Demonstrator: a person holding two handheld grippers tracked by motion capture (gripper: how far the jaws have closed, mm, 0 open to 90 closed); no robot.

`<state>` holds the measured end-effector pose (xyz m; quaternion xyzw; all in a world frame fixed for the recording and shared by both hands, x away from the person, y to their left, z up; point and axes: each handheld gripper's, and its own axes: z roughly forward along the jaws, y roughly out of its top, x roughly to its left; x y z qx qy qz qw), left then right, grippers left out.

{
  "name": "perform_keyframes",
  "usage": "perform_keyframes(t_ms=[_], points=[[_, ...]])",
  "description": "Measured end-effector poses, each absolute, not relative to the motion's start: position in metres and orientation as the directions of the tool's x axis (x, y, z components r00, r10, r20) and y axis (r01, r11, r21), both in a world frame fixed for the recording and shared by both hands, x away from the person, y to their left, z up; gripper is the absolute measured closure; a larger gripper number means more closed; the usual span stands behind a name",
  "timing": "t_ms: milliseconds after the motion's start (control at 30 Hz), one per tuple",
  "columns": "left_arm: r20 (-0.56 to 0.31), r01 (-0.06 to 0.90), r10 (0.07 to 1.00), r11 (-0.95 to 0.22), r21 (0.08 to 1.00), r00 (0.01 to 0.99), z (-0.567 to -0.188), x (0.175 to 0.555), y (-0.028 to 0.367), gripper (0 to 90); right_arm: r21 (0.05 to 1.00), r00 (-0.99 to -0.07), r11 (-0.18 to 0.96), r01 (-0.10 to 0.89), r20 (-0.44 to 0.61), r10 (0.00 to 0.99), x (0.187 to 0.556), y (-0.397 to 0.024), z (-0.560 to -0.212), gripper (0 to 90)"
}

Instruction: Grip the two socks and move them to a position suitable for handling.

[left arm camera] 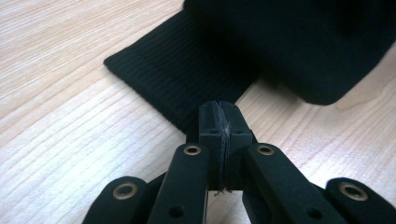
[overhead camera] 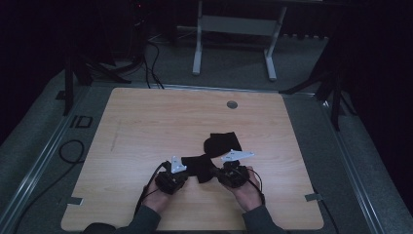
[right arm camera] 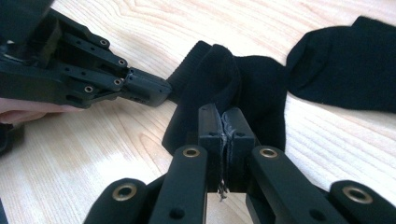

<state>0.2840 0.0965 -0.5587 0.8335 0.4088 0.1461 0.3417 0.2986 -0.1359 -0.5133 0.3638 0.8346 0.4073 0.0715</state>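
- Dim room, dark floor, white bench frame at the back; pale wood worktop [overhead camera: 146, 126] in front, bare apart from two black socks.
- Nearer sock [overhead camera: 197, 165]: lying at the near middle of the worktop, between the two hand-held grippers; ribbed cuff end flat on the wood in the left gripper view [left arm camera: 187, 70].
- Second sock [overhead camera: 221, 142]: just behind, toward the right, seemingly touching or overlapping the first.
- Left hand-held gripper [left arm camera: 219, 109]: jaws pressed together on the cuff edge, fabric threads caught between the pads.
- Right hand-held gripper [right arm camera: 226, 116]: likewise clamped on a raised fold of the same sock, pulling it up off the wood.
- Handling, by judgement: light, soft, limp knit; sure to sag and fold wherever unsupported, unlikely to slip from the pads, nothing fragile. Best taken at the ribbed cuff or an edge, pinching one layer or both as needed.
- Count: two socks, two hand-held grippers, one worktop.
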Motion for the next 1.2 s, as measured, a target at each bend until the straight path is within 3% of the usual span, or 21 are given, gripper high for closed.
perform_keyframes(t_ms=[233, 633, 1200], points=[[-0.040, 0.531, 0.774, -0.394, 0.751, 0.631, -0.554, 0.286, 0.096, 85.0, 0.736, -0.729, 0.404, 0.543, 0.175, 0.661, 0.298, -0.135, -0.511, 87.9], [-0.036, 0.557, 0.786, -0.404, 0.725, 0.617, -0.559, 0.293, 0.099, 85.1, 0.760, -0.726, 0.384, 0.525, 0.164, 0.668, 0.294, -0.145, -0.497, 87.8], [-0.054, 0.621, 0.827, -0.374, 0.689, 0.559, -0.554, 0.301, 0.124, 84.9, 0.764, -0.630, 0.294, 0.575, 0.183, 0.754, 0.302, -0.193, -0.490, 87.8]])
